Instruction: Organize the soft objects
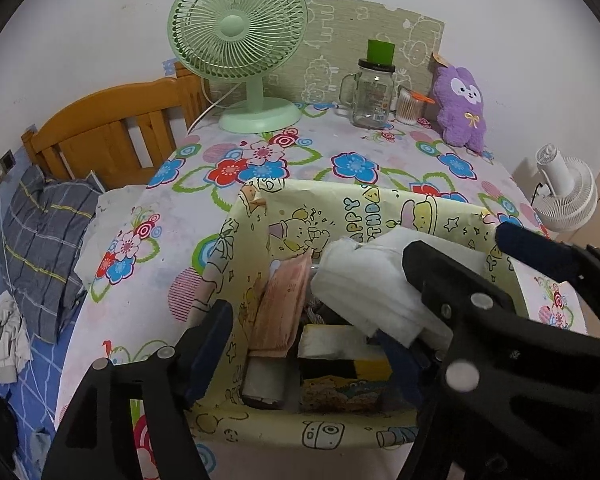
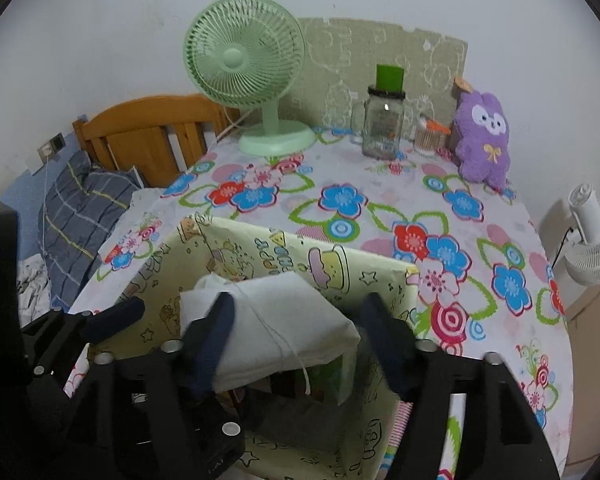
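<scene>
Both tools hang over the yellow storage box (image 2: pixel 292 264) with jaws spread. The right tool (image 2: pixel 300 344) straddles the white folded cloth (image 2: pixel 284 320), which rests atop the box contents; its pads appear clear of it. The left tool (image 1: pixel 312 332) grips nothing. The box already holds a pink packet (image 1: pixel 280 312) and other items. Judgement: this item is deposited. At the far edge of the worktop (image 2: pixel 380 240), the purple plush toy (image 2: pixel 484 140) remains outside, possibly next.
</scene>
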A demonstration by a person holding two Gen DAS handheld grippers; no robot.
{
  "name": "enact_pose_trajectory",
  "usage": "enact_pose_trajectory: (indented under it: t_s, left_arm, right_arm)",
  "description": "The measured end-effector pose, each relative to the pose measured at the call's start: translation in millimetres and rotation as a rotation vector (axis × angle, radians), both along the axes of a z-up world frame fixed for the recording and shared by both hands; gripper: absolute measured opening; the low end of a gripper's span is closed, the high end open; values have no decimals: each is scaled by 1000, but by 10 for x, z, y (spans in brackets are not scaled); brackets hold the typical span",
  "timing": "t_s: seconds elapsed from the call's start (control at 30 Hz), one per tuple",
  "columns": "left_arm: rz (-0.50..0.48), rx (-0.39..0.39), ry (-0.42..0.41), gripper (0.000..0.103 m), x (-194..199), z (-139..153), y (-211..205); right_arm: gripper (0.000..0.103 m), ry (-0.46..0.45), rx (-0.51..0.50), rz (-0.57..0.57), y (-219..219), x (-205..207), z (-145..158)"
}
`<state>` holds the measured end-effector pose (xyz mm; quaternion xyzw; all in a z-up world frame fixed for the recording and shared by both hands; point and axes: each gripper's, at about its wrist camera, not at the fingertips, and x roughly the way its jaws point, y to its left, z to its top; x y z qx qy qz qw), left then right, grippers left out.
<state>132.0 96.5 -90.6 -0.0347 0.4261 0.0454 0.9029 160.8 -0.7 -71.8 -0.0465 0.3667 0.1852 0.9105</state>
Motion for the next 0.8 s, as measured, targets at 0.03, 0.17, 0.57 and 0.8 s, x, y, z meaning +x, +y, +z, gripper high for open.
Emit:
enact_pose_trajectory:
  t_s: [0.03,0.17,0.57,0.8]
  left_arm:
    - [4,1,-2,79,-10,9,0]
    - [23,-4,-10,82,-62,56,9]
    - [76,24,-86,91,-313,309,10]
    - [38,38,-139,93,-487,479,-159]
  right_arm:
    - [76,-9,-4,-1,-3,-12,13]
    - [81,-17,-2,-3,-41,-44,51]
    - [89,-29,68,-35,-283,-244,233]
    - [90,-55,82,-62,-440,-407,352]
